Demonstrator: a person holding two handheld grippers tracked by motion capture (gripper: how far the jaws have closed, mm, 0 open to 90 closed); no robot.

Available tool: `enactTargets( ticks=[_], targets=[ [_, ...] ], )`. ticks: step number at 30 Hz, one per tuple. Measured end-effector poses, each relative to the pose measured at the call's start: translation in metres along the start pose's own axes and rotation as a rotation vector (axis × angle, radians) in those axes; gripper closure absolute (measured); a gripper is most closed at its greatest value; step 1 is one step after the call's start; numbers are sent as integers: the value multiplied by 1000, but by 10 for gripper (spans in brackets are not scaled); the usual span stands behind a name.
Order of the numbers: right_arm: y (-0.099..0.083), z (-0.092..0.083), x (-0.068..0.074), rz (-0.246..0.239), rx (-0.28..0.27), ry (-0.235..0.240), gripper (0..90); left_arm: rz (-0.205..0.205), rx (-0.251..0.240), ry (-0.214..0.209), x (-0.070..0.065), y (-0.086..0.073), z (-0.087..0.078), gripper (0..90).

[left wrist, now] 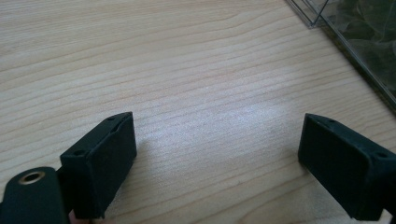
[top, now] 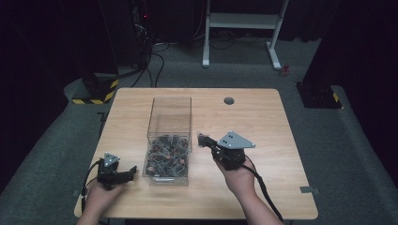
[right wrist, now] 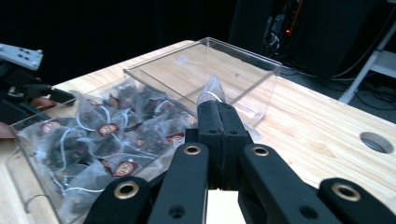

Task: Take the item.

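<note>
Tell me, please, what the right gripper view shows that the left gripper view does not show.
Right gripper view alone: the right gripper, jaws shut on a clear tea bag whose tip rises above them; the pile of tea bags in the near compartment; the empty far compartment; the table's cable hole.

Left gripper view alone: the left gripper, jaws wide apart with bare wood between them.

Both share: the wooden table and the clear plastic box.

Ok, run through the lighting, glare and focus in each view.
High view: dim, room black beyond the table. Left gripper view: bright, soft glare patch on the wood between the fingers. Right gripper view: the near fingers are soft, reflections streak the clear box, background dark.
</note>
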State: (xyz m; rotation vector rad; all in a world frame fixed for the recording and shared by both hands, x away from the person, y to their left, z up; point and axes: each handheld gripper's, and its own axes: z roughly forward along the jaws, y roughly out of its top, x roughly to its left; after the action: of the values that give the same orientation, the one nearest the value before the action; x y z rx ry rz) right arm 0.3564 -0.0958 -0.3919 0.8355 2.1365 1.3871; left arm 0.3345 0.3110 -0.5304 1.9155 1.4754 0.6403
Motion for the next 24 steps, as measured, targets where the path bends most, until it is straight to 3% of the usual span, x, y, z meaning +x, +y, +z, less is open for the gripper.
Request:
enactTargets(
  ticks=[24],
  targets=[
    [-8, -7, -50, 43, 22, -141, 900, 0, 0, 0, 0, 0, 0, 117]
  ],
)
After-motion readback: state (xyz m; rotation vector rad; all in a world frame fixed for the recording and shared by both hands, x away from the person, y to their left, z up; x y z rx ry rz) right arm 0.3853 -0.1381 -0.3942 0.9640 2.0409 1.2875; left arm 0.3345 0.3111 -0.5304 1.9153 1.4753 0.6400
